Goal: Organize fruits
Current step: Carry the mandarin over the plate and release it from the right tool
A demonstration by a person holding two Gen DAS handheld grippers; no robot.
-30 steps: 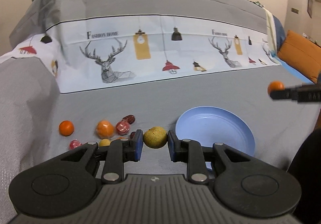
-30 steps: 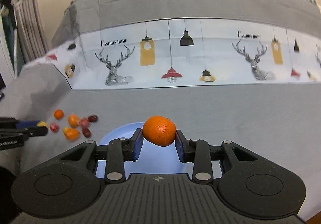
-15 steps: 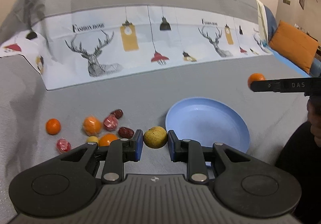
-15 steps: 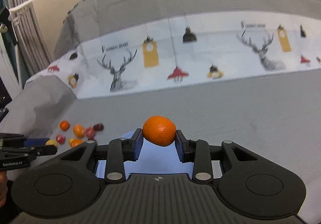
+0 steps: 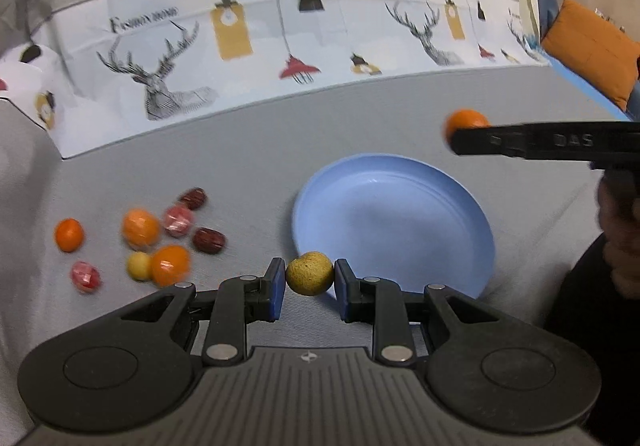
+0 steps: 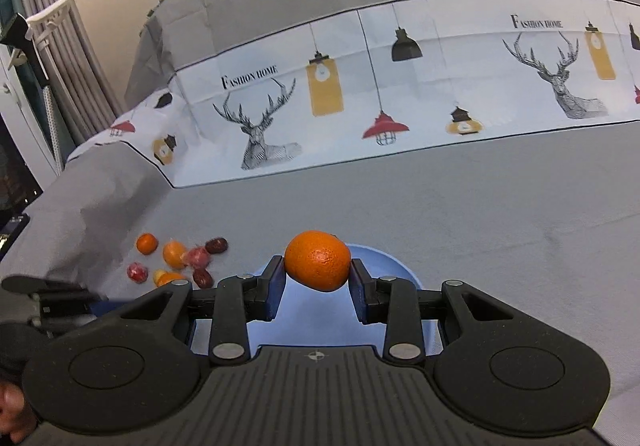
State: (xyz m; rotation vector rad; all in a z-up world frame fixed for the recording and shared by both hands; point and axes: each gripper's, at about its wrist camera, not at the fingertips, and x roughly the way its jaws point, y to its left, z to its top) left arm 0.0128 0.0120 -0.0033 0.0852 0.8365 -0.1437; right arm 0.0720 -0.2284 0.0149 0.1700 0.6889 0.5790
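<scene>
Left wrist view has my left tool clenched on a small rough yellow-brown fruit, pads on its two opposite sides at mid-height, just over the near rim of the blue plate at about 7 o'clock of the dish. Right wrist view shows my right tool clenched on an orange mandarin, held the same way across its widest part, with the plate's far rim peeking past it.

I judge both fruits light and slightly yielding; the mandarin's loose peel could dent under a hard squeeze, and the yellow one's matte skin should grip well. Both are round, so they may roll once let go; the plate is shallow, and a low release near its middle seems wise.

The loose pile lies on the grey bed cover at 9 o'clock from the plate: small oranges, dark red dates and reddish pieces that look film-wrapped. Blur stops me telling what those are.

My own tool bodies hide the near part of the plate in both views. From the left, the right tool's finger covers the lower part of the mandarin. I cannot tell how high either fruit hangs above the plate.
</scene>
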